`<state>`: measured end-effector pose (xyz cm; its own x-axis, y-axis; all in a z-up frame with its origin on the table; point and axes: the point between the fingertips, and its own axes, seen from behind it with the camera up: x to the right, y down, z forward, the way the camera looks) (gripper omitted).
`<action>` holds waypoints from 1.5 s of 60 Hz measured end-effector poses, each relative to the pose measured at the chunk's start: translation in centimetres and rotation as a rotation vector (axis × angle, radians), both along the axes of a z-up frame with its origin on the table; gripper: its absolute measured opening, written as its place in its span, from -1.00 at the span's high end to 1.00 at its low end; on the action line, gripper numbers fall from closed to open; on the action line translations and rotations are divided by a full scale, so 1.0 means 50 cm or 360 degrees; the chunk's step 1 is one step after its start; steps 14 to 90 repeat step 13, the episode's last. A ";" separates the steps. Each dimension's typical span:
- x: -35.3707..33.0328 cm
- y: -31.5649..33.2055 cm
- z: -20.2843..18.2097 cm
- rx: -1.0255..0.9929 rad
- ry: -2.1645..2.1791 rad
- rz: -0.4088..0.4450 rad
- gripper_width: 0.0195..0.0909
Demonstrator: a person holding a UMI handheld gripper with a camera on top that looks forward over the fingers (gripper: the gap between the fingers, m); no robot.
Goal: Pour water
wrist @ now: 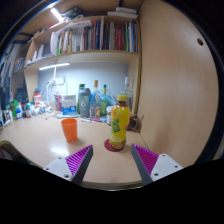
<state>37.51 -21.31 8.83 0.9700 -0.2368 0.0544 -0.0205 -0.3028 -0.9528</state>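
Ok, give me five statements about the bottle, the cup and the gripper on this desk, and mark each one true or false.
1. The yellow bottle stands upright on the wooden desk. True.
2. The gripper is shut on the bottle. False: its fingers are open and apart, with the bottle just ahead of them, untouched.
3. The orange cup lies tipped on its side. False: it stands upright, beside the bottle.
4. The bottle has an orange cap. True.
5. The shelf above the desk holds only cups. False: it holds a row of books.
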 end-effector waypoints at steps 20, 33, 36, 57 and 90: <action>-0.107 -0.060 0.080 0.0141 0.0147 0.0013 -0.83; -0.107 -0.060 0.080 0.0141 0.0147 0.0013 -0.83; -0.107 -0.060 0.080 0.0141 0.0147 0.0013 -0.83; -0.107 -0.060 0.080 0.0141 0.0147 0.0013 -0.83; -0.107 -0.060 0.080 0.0141 0.0147 0.0013 -0.83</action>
